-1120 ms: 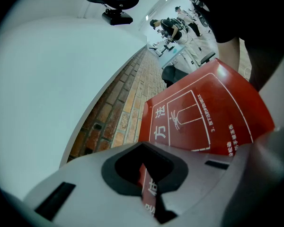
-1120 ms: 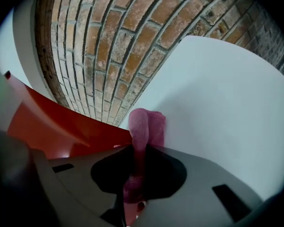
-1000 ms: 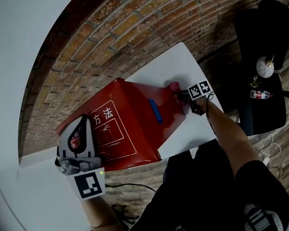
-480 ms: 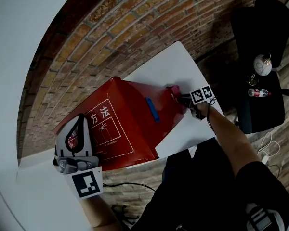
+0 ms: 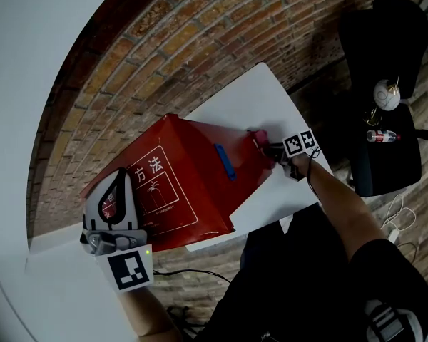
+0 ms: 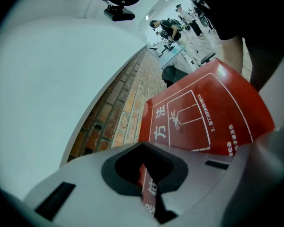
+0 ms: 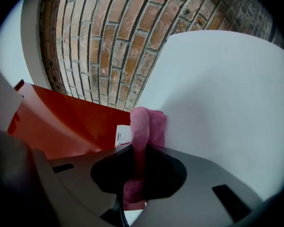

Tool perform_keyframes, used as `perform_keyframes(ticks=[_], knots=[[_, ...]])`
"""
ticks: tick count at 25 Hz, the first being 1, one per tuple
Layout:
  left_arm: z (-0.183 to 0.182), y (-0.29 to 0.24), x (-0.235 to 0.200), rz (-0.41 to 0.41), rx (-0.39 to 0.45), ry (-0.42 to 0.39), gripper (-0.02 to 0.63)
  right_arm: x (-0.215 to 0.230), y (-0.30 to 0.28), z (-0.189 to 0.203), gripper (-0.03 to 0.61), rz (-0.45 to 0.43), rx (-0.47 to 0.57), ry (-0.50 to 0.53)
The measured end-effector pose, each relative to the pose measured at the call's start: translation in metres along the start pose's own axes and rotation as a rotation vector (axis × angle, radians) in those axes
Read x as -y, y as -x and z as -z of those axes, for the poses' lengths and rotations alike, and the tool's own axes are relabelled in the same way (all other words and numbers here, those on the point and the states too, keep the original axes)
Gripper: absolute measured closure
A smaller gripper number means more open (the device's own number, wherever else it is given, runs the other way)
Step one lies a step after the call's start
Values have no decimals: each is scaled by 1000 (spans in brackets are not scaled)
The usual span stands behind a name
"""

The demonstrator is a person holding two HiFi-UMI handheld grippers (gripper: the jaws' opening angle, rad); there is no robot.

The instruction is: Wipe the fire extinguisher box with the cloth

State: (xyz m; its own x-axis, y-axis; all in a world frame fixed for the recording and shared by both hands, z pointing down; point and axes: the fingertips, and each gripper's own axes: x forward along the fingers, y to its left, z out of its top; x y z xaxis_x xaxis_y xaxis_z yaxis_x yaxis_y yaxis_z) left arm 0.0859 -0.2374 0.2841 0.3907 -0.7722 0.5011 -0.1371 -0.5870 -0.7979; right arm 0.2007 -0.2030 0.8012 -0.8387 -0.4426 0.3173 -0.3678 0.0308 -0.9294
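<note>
Right gripper (image 5: 267,148) clamps cloth (image 7: 149,122); left gripper (image 5: 118,184) closed

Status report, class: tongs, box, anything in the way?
Left tongs shut, over the red box label face. Right tongs shut on pink cloth, at the box's end. Nothing seen in the way.

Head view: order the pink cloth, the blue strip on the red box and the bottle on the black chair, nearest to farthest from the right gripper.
1. The pink cloth: held in the right gripper itself.
2. The blue strip: on the red box, picture-left.
3. The bottle: on the black chair, far right.
</note>
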Motion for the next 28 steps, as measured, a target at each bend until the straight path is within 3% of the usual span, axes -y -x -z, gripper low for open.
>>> perform_keyframes(ticks=[28], knots=[[-1, 0, -1, -1, 6, -4, 597, -41, 16, -16, 508, -66, 130, -39]])
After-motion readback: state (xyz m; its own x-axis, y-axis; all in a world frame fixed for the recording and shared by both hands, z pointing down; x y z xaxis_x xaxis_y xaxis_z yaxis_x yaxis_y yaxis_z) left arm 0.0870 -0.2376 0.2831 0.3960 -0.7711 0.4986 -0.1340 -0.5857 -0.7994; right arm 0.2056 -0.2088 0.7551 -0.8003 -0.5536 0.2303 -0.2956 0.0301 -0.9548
